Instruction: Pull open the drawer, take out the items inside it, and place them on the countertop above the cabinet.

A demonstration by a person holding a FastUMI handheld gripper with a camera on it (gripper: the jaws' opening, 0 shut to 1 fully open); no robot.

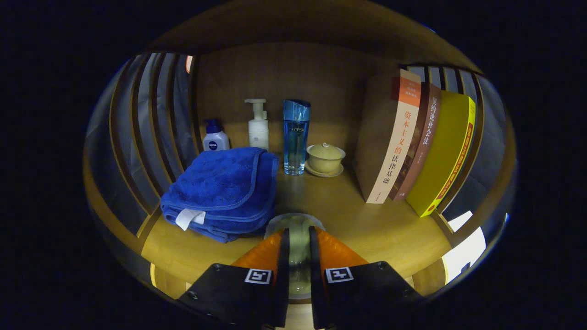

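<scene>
My gripper (299, 233) is shut on a clear glass cup (298, 261), with one finger pressing on each side of it. The cup's round rim pokes out just past the fingertips. It is held low over the wooden countertop (348, 215), close to its front edge. A folded blue towel (222, 190) lies on the countertop just ahead of the fingers and to their left, almost touching the cup's rim.
Along the back wall stand a small blue-capped bottle (214, 136), a white pump bottle (258, 124), a tall blue clear bottle (296, 137) and a lidded yellow tea bowl on a saucer (325, 159). Three books (415, 142) lean at the right. Slatted side walls (151, 119) close in both sides.
</scene>
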